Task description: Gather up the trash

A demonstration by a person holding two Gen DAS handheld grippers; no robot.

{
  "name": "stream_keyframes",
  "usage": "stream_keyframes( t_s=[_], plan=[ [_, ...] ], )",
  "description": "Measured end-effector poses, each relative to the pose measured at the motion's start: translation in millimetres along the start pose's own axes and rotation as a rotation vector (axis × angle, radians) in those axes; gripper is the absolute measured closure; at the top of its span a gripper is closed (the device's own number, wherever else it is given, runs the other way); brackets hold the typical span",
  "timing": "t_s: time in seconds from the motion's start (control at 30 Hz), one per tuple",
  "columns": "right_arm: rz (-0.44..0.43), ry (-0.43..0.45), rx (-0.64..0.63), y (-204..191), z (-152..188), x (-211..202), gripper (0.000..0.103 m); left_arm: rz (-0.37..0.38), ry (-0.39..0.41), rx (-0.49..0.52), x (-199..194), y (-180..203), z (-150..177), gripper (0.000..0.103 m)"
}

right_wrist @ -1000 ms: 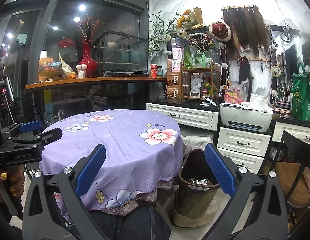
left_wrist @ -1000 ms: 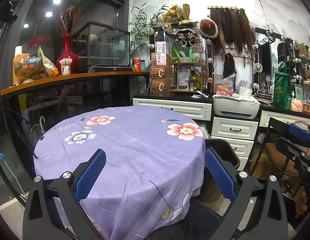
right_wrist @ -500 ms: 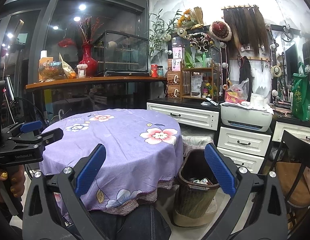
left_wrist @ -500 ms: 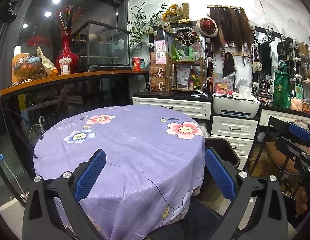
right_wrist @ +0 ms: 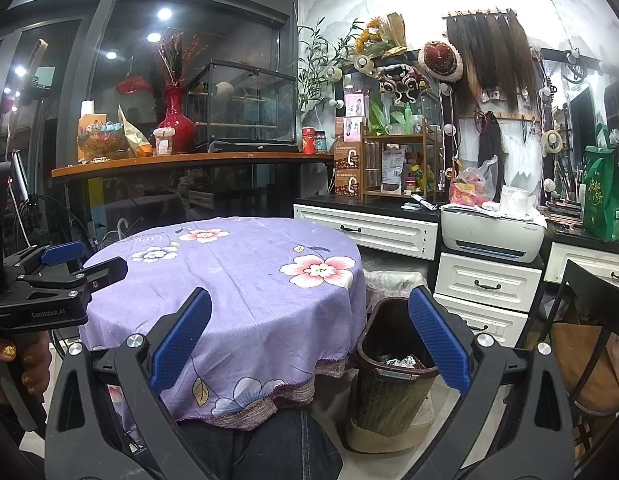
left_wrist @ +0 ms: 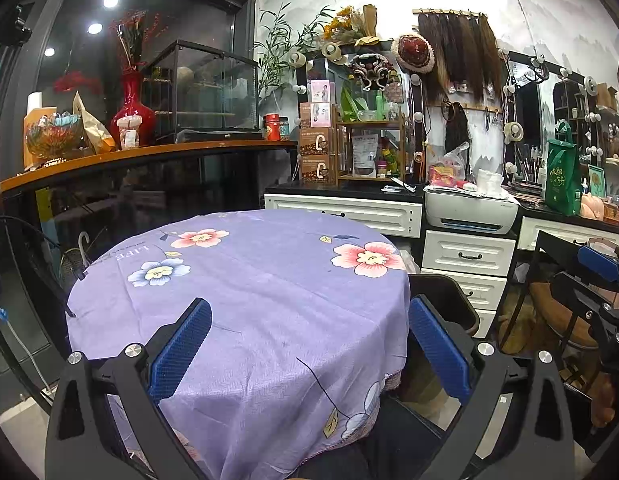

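A round table with a purple flowered cloth stands in front of me; I see nothing lying on it. A brown wicker trash bin stands on the floor right of the table, with some wrappers inside; its dark rim shows in the left wrist view. My left gripper is open and empty over the table's near edge; it also shows in the right wrist view. My right gripper is open and empty, between the table edge and the bin; it shows at the right edge of the left wrist view.
White drawers and a printer line the wall behind. A dark chair stands at the right. A wooden counter with a red vase runs at the back left. My leg in jeans is below the table.
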State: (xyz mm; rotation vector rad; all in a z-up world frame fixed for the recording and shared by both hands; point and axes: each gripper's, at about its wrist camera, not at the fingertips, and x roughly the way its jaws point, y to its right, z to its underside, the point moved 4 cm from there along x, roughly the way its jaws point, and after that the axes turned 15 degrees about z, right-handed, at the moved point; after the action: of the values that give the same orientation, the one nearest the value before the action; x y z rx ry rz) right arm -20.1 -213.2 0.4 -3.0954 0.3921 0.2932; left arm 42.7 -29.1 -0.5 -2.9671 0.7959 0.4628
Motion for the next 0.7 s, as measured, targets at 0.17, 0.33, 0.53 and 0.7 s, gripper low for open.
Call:
stream_keyframes(
  t_s=[0.17,0.33,0.53,0.7],
  plan=[
    [0.0,-0.001,-0.001,-0.1,0.1,0.3,0.006,0.0,-0.001,0.0,0.3,-0.5,0.0,0.005],
    [-0.001,-0.002,0.0,-0.1,0.7,0.3,0.006,0.0,0.0,0.0,0.1,-0.6,-0.2,0.005],
    [-0.002,-0.001,-0.001,0.0,1.8,1.1,0.006,-0.001,0.0,0.001,0.2,-0.8,-0.4,0.005],
    [-0.002,-0.003,0.001,0.1,2.1,1.5,0.006,0.0,0.0,0.001,0.0,-0.1,-0.4,0.005]
  ],
)
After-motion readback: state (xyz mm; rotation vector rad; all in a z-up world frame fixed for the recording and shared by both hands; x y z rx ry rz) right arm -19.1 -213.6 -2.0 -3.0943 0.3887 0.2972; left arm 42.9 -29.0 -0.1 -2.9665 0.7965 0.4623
